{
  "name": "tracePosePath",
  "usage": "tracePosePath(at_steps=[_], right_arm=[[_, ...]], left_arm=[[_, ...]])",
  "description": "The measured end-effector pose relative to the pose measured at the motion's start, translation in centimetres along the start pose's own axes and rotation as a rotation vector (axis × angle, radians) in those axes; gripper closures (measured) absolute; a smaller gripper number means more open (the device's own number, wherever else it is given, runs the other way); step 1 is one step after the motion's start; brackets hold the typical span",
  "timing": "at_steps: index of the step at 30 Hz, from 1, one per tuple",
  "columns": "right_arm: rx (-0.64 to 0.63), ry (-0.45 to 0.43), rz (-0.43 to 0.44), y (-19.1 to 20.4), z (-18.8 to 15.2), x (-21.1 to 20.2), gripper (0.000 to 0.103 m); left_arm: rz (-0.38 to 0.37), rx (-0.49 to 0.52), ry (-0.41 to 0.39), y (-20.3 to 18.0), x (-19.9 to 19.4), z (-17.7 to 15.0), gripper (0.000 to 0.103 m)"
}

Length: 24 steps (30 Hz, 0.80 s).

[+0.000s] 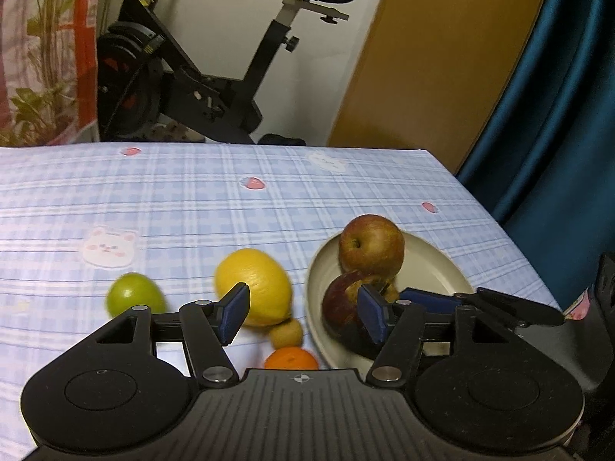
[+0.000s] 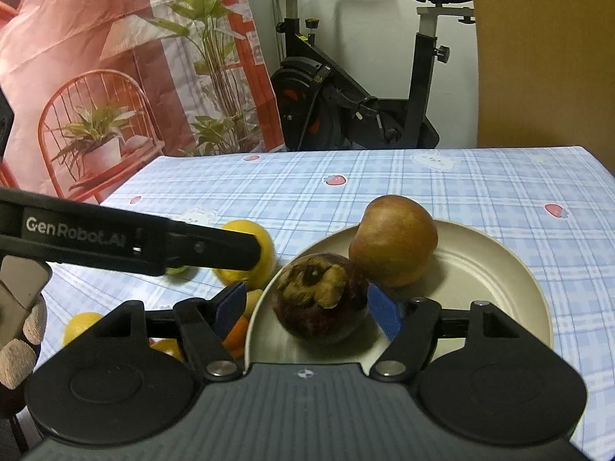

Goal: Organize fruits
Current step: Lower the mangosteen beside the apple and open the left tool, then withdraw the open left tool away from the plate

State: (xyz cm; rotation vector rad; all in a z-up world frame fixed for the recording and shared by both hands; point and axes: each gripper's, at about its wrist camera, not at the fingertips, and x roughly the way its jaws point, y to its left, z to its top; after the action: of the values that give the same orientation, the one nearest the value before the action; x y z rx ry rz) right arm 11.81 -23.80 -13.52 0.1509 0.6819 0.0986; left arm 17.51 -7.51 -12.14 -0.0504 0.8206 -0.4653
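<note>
A cream plate holds a reddish apple and a dark bruised apple. Left of the plate lie a yellow lemon, a green lime, a small brownish fruit and an orange. My left gripper is open and empty above the small fruits by the plate's left rim. My right gripper is open, its fingers on either side of the dark apple, not touching it.
The table has a blue checked cloth. Its right edge runs close to the plate. More yellow fruit lies at the near left. An exercise bike stands behind the table.
</note>
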Motion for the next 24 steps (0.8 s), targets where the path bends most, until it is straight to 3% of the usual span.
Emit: tracePosePath(at_steps=[9,24], right_arm=[[0.047,-0.034,-0.001,0.9,-0.3,-2.6,0.030],[0.130,-0.084,-0.004,0.9,-1.3,-5.9,0.030]], left_arm=[[0.084,0.014,-0.026,1.1,-4.2,-1.0,0.038],[0.176,-0.169,-0.129,5.9,-10.9,-3.8,0.038]])
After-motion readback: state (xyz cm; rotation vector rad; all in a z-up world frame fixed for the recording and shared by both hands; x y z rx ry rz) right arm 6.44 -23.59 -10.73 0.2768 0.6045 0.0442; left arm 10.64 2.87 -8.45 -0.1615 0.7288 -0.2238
